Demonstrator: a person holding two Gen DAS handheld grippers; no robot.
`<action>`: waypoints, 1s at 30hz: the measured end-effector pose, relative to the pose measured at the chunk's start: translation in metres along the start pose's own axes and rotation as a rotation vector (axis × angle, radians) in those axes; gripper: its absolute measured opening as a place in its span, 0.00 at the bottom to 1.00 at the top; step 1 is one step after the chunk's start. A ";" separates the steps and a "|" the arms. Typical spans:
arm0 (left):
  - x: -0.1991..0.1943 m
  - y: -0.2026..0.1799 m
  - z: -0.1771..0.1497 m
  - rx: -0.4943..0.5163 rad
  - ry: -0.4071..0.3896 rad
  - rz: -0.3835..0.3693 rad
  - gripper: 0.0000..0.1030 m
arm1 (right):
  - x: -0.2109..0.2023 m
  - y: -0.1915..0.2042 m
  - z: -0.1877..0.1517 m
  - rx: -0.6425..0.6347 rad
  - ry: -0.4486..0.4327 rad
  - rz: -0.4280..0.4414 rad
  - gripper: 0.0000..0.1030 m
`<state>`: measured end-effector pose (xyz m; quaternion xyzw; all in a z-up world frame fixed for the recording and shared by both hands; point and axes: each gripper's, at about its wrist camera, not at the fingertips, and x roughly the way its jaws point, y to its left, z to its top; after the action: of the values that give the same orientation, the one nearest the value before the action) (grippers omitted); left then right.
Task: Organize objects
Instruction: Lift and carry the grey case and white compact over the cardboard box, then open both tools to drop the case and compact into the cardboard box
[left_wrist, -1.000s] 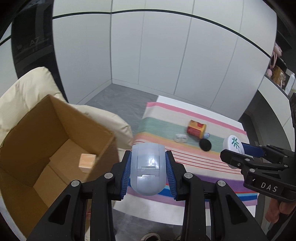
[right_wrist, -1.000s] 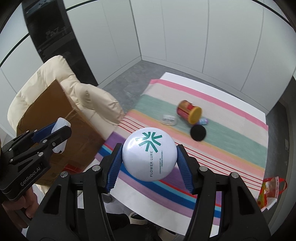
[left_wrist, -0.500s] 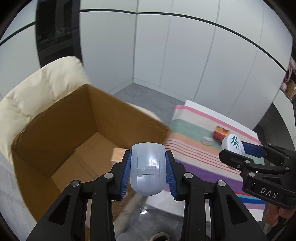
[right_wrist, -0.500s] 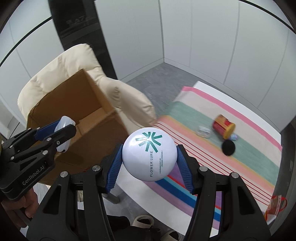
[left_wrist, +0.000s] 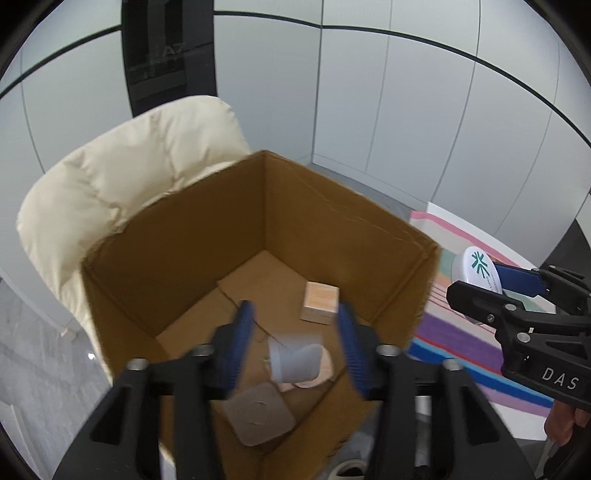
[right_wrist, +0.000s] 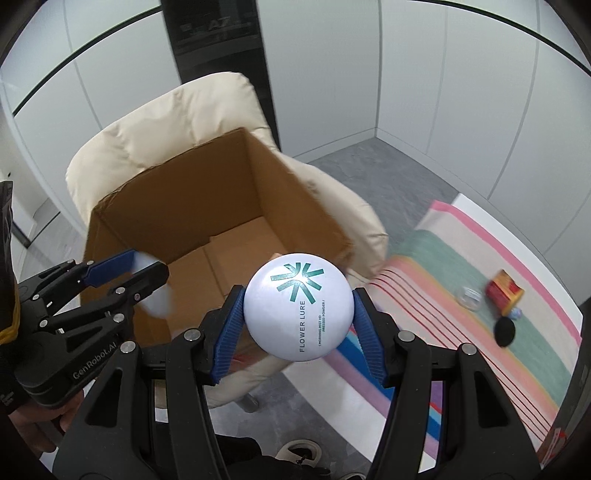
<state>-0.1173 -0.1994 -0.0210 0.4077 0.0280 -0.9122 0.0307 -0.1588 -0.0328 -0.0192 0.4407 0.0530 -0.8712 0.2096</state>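
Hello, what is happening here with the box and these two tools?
A person is sorting small things into a cardboard box on a cream chair. The left gripper is open above the box, and a blurred grey-blue object is below its fingers. The right gripper holds a white round compact beside the box. More items wait on the striped cloth.

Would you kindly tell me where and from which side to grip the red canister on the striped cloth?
Grip the red canister across its round body, mid-length, from above: it lies on its side on the striped cloth, curved wall upward. Mind the black disc near its yellow lid.
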 end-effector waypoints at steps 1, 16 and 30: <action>-0.004 0.006 -0.001 0.000 -0.014 0.016 0.83 | 0.002 0.005 0.001 -0.007 0.001 0.004 0.58; -0.029 0.087 -0.022 -0.146 -0.051 0.177 1.00 | 0.033 0.062 0.019 -0.064 0.024 0.057 0.58; -0.037 0.109 -0.028 -0.180 -0.061 0.221 1.00 | 0.035 0.091 0.025 -0.095 -0.028 0.043 0.87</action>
<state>-0.0631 -0.3048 -0.0146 0.3760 0.0638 -0.9090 0.1684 -0.1584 -0.1334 -0.0232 0.4190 0.0821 -0.8691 0.2497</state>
